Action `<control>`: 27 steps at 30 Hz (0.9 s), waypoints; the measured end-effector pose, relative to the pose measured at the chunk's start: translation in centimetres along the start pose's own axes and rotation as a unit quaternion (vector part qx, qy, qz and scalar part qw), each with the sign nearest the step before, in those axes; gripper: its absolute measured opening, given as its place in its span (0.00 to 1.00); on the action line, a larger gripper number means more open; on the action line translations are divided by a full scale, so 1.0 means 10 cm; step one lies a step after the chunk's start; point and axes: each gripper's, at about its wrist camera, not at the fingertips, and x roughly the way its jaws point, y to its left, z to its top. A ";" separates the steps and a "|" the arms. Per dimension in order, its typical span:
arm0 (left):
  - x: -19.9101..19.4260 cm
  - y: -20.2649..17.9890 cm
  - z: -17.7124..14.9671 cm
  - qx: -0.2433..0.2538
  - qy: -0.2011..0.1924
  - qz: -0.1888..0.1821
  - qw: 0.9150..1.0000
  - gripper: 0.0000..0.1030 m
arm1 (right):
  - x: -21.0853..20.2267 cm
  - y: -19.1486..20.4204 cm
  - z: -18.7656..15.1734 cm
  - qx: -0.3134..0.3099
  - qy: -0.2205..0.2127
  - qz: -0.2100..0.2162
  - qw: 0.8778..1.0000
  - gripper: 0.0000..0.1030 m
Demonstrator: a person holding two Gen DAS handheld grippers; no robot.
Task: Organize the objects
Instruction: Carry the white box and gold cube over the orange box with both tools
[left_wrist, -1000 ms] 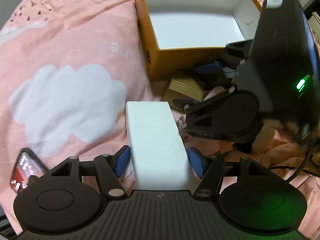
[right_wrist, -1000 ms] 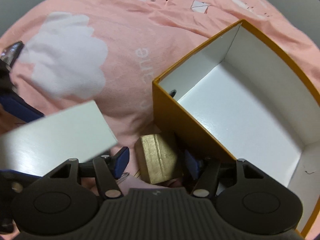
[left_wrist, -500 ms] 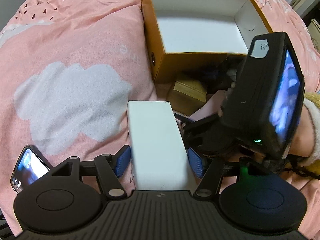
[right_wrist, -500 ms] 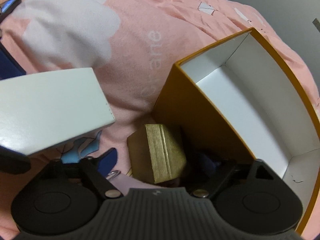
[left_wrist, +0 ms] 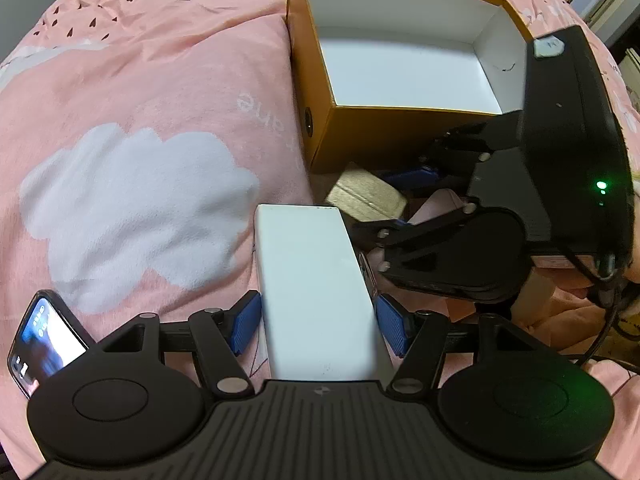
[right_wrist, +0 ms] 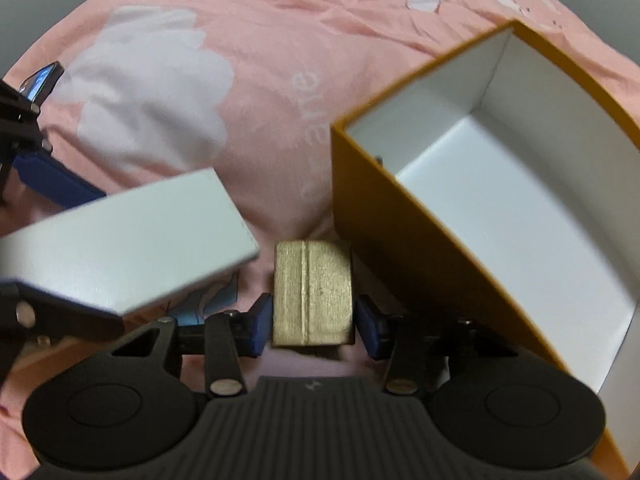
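Two grippers, both loaded: left gripper [left_wrist: 320,324] clamps white box [left_wrist: 316,288], right gripper [right_wrist: 312,320] clamps gold box [right_wrist: 312,292] beside orange box [right_wrist: 400,240] on bed; lift clear of rim before dropping in.

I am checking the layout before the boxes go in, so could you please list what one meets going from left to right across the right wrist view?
Phone → white box → gold box, between the right gripper fingers → orange box, open with a white inside.
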 end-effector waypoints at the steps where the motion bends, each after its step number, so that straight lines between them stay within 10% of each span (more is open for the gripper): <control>1: 0.00 -0.01 0.00 -0.001 -0.001 0.000 1.000 0.71 | 0.01 0.01 0.02 0.001 -0.001 -0.001 1.000 0.47; 7: -0.01 -0.08 0.02 0.000 -0.015 0.001 1.000 0.70 | 0.02 0.02 0.02 0.006 0.002 -0.005 1.000 0.45; 27: -0.74 -0.46 0.37 0.037 -0.171 -0.052 0.983 0.70 | -1.50 -0.53 -0.16 0.073 -0.178 -0.062 0.979 0.45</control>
